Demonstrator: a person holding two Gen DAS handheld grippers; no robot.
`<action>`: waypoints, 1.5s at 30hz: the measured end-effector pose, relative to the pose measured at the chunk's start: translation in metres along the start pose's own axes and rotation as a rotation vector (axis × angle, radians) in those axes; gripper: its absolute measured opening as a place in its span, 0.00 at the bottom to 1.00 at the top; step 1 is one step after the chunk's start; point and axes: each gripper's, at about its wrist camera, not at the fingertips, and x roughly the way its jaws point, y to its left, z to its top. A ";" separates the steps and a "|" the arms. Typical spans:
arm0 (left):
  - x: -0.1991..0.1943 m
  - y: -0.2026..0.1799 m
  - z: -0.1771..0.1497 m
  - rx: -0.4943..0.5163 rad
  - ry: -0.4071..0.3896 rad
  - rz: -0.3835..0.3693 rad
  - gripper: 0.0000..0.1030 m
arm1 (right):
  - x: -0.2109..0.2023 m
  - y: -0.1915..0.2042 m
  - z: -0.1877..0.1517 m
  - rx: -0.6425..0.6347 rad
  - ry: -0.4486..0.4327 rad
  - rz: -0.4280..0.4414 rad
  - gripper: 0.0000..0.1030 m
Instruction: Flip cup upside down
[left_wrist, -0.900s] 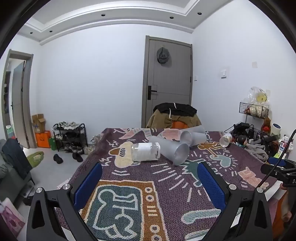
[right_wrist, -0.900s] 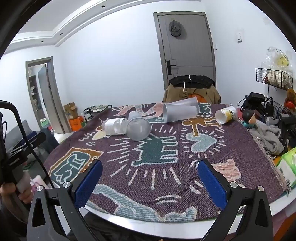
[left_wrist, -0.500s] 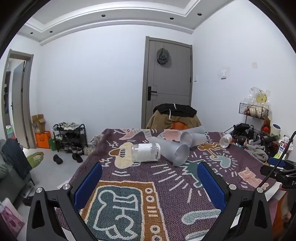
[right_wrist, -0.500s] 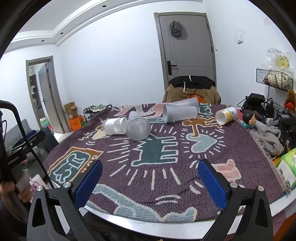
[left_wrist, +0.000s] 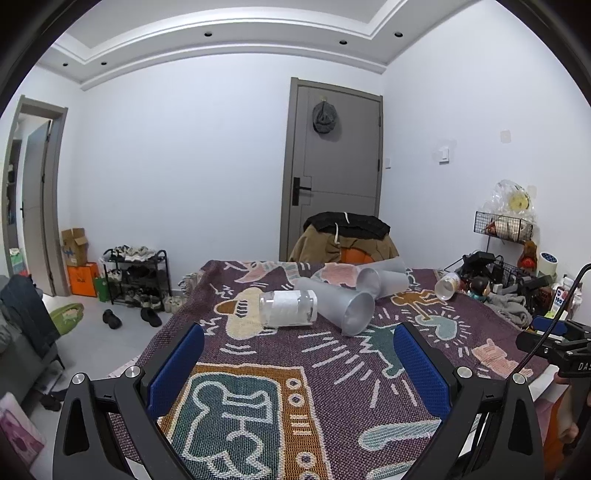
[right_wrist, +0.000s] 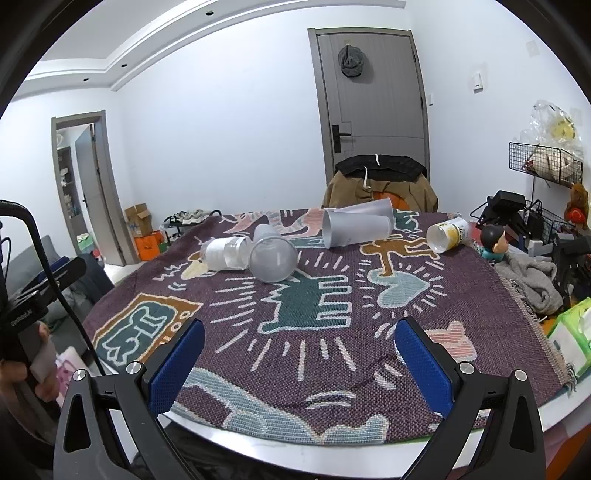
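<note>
Several cups lie on their sides on the patterned cloth of the table (left_wrist: 258, 398). A clear cup with a white label (left_wrist: 288, 308) (right_wrist: 225, 253) lies at the left. A frosted grey cup (left_wrist: 338, 304) (right_wrist: 273, 254) lies beside it, mouth toward me. Two more frosted cups (left_wrist: 384, 278) (right_wrist: 356, 229) lie farther back. A white and yellow cup (left_wrist: 447, 286) (right_wrist: 447, 234) lies at the right. My left gripper (left_wrist: 297, 352) is open and empty, short of the cups. My right gripper (right_wrist: 299, 349) is open and empty near the table's front edge (right_wrist: 332, 454).
A chair draped with clothes (left_wrist: 345, 236) stands behind the table before a grey door (left_wrist: 332, 166). Clutter, a doll (right_wrist: 495, 240) and a grey cloth (right_wrist: 532, 275) crowd the table's right side. A green tissue box (right_wrist: 572, 336) sits at the right edge. A shoe rack (left_wrist: 136, 273) stands at the left wall.
</note>
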 end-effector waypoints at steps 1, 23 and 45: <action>0.000 0.000 0.000 0.000 -0.001 0.001 1.00 | 0.000 0.000 0.000 -0.001 -0.002 -0.001 1.00; 0.000 -0.006 -0.001 0.028 0.003 -0.002 1.00 | -0.005 -0.001 0.000 0.002 -0.017 -0.025 1.00; 0.005 -0.002 0.000 0.023 0.024 0.007 1.00 | -0.002 -0.002 -0.002 0.008 -0.010 -0.028 1.00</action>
